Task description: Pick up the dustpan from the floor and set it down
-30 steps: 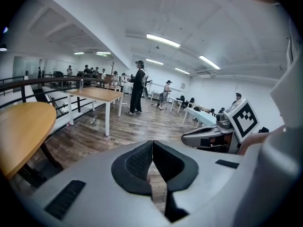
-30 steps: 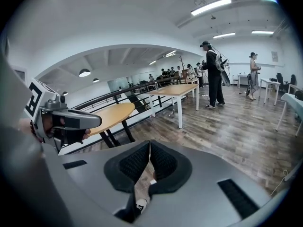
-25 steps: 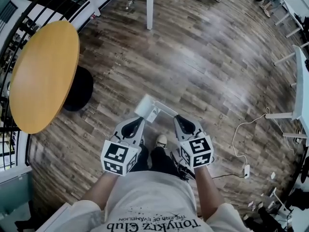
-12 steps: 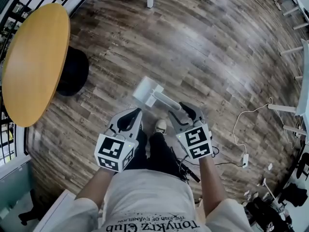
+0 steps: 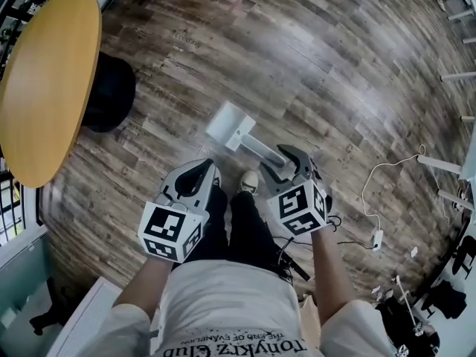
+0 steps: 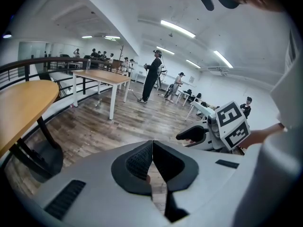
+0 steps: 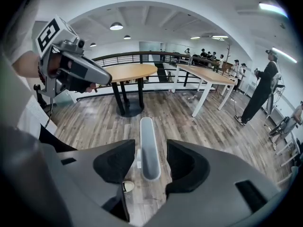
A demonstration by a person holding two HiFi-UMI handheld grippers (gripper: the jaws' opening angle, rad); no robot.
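In the head view, the white dustpan sits on the wooden floor, just in front of the person's shoe. Its long handle leans up toward the person. A round table stands well off to the left. The right gripper is down at the top end of the handle, and the left gripper hangs beside it with nothing in it. In the left gripper view, its two black pads are pressed together with only floor behind them, and the right gripper shows off to one side. In the right gripper view, the jaws stand wide apart and have just been opening. The handle runs up between them, but neither pad presses on it (so nothing is held yet). The dustpan looks like hard, smooth plastic, so it is likely light and stiff and will not bend. The smooth handle may slip or turn in a loose pinch. The best place to take hold looks like the handle near its top, squeezed across its narrow sides. The pan end is likely the heavier end and would hang down.
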